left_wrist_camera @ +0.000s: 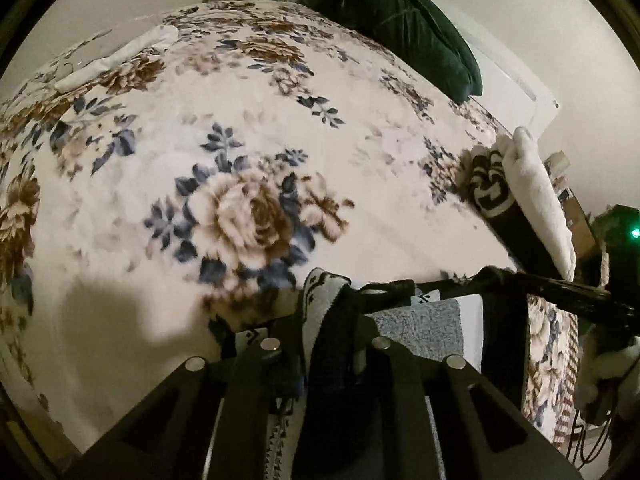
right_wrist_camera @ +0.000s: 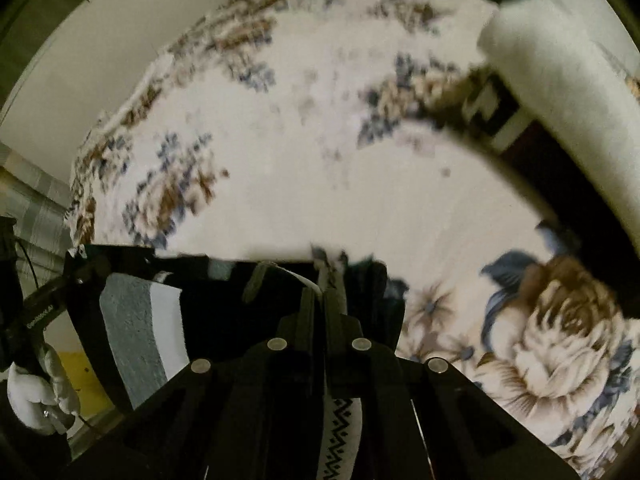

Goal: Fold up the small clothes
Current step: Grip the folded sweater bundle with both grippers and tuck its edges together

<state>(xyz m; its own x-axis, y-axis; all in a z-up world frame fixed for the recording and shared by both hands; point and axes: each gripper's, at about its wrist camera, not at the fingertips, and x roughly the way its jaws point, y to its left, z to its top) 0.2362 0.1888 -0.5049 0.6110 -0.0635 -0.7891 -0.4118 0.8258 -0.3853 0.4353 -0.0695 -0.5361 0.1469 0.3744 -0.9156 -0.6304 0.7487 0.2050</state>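
While both grippers are pinching the striped garment (right_wrist_camera: 136, 320), left gripper (left_wrist_camera: 340, 312) and right gripper (right_wrist_camera: 324, 292) are stretching its top edge, long axis running 9-to-3, hanging toward 6 over the bed (left_wrist_camera: 160, 140).

The right tongs (right_wrist_camera: 322, 300) are pinching a dark striped garment (right_wrist_camera: 168, 320) above the floral bed (right_wrist_camera: 360, 200); the left tongs (right_wrist_camera: 80, 276) are gripping its far corner, with rolled cloth (right_wrist_camera: 560, 92) lying beyond.
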